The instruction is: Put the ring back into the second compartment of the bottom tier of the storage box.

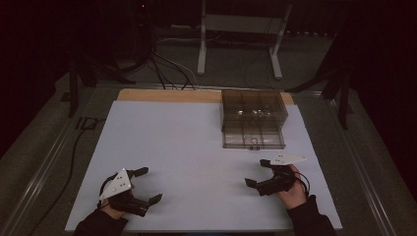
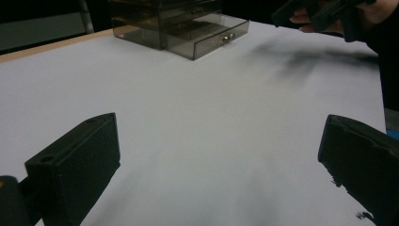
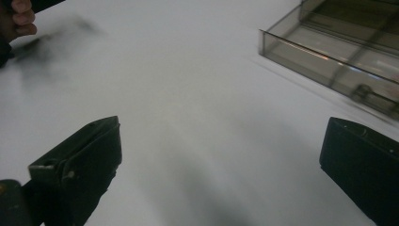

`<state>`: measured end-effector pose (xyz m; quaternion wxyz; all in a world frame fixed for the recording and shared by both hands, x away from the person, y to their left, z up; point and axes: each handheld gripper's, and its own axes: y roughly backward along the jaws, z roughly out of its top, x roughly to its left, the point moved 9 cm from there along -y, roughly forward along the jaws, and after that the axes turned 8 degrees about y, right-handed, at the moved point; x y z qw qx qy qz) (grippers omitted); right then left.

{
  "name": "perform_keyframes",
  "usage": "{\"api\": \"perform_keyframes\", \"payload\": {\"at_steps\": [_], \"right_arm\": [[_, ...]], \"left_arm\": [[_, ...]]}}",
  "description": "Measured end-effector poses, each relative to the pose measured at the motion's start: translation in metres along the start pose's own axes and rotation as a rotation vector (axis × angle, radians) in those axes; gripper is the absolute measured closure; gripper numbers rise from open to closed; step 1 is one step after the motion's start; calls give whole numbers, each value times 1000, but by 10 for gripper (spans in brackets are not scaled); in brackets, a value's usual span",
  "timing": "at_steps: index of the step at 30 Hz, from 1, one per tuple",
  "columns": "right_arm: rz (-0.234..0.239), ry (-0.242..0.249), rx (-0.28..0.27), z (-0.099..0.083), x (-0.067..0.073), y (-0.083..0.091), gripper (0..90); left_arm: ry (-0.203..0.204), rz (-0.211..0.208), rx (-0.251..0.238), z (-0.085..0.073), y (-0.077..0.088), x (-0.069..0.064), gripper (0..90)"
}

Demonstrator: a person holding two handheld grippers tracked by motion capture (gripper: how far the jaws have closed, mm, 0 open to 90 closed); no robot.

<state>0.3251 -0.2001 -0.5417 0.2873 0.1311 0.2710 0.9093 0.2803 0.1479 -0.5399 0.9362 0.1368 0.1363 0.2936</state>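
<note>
Smoky plastic drawer box, far right: probably light, rigid, slick; best gripped at the small knob. Left gripper and right gripper: jaws apart, empty.

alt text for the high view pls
A person's two hands each hold an open claw, the left claw and right claw, low over a white table. A smoky clear drawer unit stands at the far right, bottom drawer pulled out.
</note>
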Motion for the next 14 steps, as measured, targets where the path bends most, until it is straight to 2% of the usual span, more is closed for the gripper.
{"api": "perform_keyframes", "payload": {"at_steps": [9,14], "right_arm": [[-30,-36,-26,-25,-7,31,0],[-57,-39,-13,-36,-12,38,0]], "left_arm": [[-4,0,8,-1,-1,0,6],[-4,-1,9,-1,-1,-1,7]]}}
